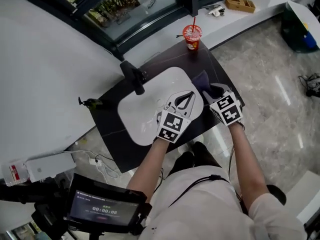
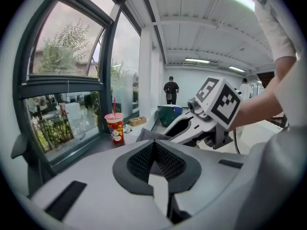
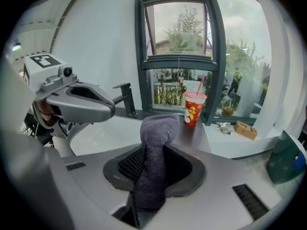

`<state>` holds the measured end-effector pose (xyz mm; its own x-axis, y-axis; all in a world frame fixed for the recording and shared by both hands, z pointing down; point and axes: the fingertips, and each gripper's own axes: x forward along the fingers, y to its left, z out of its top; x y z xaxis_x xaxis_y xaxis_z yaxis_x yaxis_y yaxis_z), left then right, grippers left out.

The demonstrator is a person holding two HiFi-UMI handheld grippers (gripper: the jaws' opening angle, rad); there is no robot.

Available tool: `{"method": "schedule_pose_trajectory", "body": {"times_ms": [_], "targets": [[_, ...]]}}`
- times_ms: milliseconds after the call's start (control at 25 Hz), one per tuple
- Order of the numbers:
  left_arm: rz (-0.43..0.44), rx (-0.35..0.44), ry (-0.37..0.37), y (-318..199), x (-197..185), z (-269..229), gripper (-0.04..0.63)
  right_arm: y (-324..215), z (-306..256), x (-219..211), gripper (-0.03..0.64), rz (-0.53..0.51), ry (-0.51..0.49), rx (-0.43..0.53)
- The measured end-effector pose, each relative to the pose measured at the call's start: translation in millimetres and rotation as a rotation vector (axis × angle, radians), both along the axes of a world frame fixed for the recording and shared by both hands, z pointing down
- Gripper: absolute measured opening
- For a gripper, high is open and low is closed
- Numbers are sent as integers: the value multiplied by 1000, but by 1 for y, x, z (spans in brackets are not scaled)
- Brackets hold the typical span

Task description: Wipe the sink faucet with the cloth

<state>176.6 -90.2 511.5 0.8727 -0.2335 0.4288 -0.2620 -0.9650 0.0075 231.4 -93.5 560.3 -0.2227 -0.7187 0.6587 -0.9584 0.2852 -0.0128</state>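
Cloth, one, clenched in my right claw beside the sink on the counter; left claw closed, empty; faucet standing well apart, so I judge pickup done and all wiping outstanding.

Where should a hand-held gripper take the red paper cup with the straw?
Probably grip the red paper cup across its side wall at mid-height, coming in level from the white sink side. It stands upright, and its straw hinders a grasp from above.
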Motion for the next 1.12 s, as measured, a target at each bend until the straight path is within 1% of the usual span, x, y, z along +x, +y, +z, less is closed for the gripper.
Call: {"method": "schedule_pose_trajectory", "body": {"times_ms": [160,360,560,680,800,920,1120], "targets": [[-109,24,6,-21,-37,-14,-5,-28,-26,-31,112,-101,18,55],[-257,52,2,-51,-100,-30,-5,-68,-52,-85,112,-233,29,108],[-379,72,-1,-66,-157,-38,-5,-98,-69,-136,112,-350,38,146],[-441,86,3,-72,-185,-45,-5,-111,-83,-159,112,-396,34,174],[-495,91,5,-76,-207,-47,-5,-123,-94,-173,112,-427,31,201],[-529,95,6,-80,-221,-49,-5,-136,-102,-183,112,-453,37,217],[-559,86,21,-89,-228,-48,-5,-153,-106,-192,112,-487,59,233]]}}
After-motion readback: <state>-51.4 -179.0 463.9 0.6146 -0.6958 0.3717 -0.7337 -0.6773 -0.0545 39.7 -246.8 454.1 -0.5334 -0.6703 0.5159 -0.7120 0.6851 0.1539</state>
